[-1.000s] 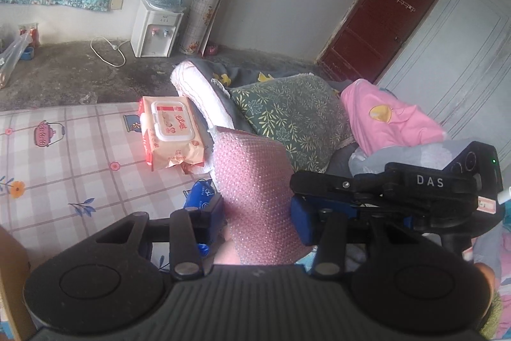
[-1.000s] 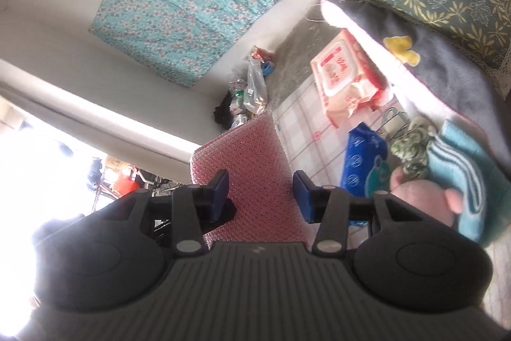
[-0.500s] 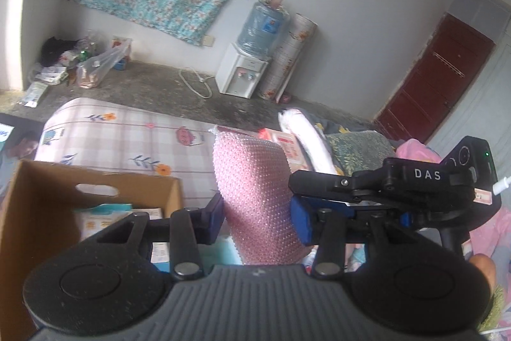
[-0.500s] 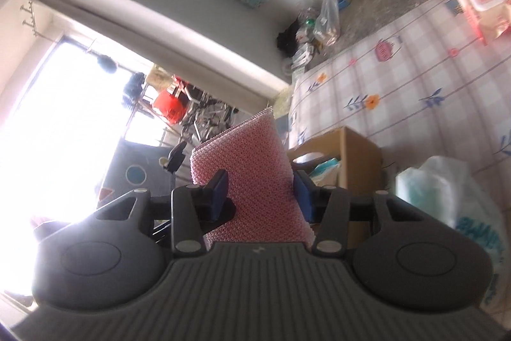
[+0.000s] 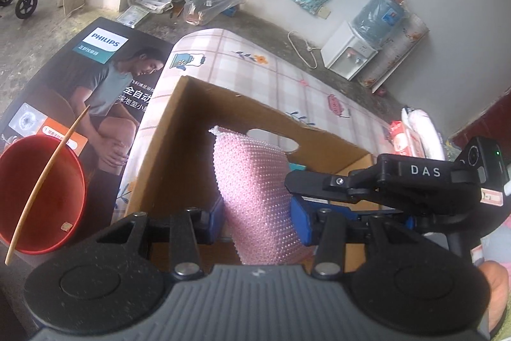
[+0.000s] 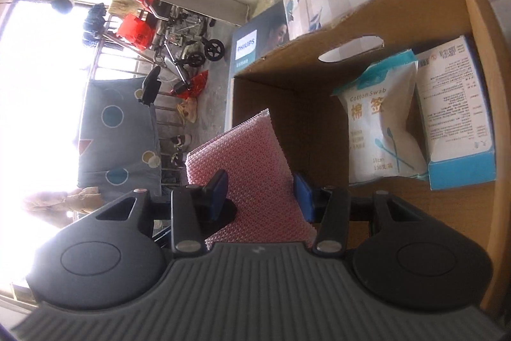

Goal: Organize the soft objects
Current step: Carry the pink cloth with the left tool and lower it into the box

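A pink mesh sponge (image 5: 252, 181) stands between the blue pads of my left gripper (image 5: 255, 216), which is shut on it above the open cardboard box (image 5: 179, 149). The black body of the other gripper (image 5: 424, 178) reaches in from the right, up against the sponge. In the right wrist view my right gripper (image 6: 260, 194) is shut on a pink mesh sponge (image 6: 246, 155) at the box's (image 6: 287, 79) left corner. I cannot tell whether it is the same sponge. Inside lie a cotton swab pack (image 6: 377, 130) and a blue-and-white carton (image 6: 453, 114).
The box sits on a checked flowered mattress (image 5: 255, 75). A red bowl with a stick (image 5: 38, 194) rests on a flat dark Philips carton (image 5: 80, 85) at the left. A water dispenser (image 5: 348, 59) stands by the far wall, and a red tissue pack (image 5: 402, 139) lies behind the box.
Both grippers swung with the pink sponge from the pile of pillows and clothes across the mattress to the cardboard box and sank over it. The grips look unchanged.
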Demonstrator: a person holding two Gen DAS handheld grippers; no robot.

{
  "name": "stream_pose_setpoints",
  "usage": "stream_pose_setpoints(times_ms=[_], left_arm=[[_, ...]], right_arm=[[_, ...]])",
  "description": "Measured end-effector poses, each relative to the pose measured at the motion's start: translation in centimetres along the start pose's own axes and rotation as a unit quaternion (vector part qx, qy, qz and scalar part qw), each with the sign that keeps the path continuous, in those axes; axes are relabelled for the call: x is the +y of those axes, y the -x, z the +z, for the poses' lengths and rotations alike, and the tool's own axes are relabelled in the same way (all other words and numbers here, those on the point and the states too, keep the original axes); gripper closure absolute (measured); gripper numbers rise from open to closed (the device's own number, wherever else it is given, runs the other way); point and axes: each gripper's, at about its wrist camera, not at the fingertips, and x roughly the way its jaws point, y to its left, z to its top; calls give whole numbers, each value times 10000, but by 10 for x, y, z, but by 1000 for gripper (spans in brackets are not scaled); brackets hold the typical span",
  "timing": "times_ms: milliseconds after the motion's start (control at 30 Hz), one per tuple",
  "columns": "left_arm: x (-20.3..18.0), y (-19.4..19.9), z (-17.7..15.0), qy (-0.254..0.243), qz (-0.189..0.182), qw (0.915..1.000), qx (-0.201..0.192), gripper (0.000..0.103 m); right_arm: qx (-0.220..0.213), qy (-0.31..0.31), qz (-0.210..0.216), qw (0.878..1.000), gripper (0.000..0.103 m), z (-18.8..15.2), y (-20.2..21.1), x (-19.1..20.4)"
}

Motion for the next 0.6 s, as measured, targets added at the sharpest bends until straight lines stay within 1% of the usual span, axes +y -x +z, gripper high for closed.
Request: stream_pose_setpoints(times_ms=[100, 167, 200, 233, 267, 333, 467, 600], left_arm=[[11, -18, 3, -107, 231, 9997, -36, 57], [9, -30, 3, -390, 587, 9975, -110, 57], [7, -37, 3, -519, 794, 9954, -141, 54], [7, -42, 4, -577, 895, 9942, -141, 51], [6, -45, 4, -636, 944, 9934, -131, 49], [8, -50, 5, -709, 909, 9933, -98, 49], [6, -49, 2, -838, 928, 9921, -97, 48], [4, -44, -4, -895, 1031, 9906, -3, 48]], right_arm=[[-75, -182, -120, 9997, 57, 13, -24, -12], [-124, -220, -195, 9995, 58, 20, -36, -18], [-97, -249, -224, 9994, 58, 22, -40, -21], [-69, -272, -262, 9993, 58, 23, -45, -24], [-57, -264, -314, 9991, 58, 23, -47, -27], [-34, -236, -392, 9989, 58, 21, -51, -30], [-39, -191, -423, 9989, 58, 22, -47, -34], [-103, 3, -305, 9995, 58, 18, -30, -28]])
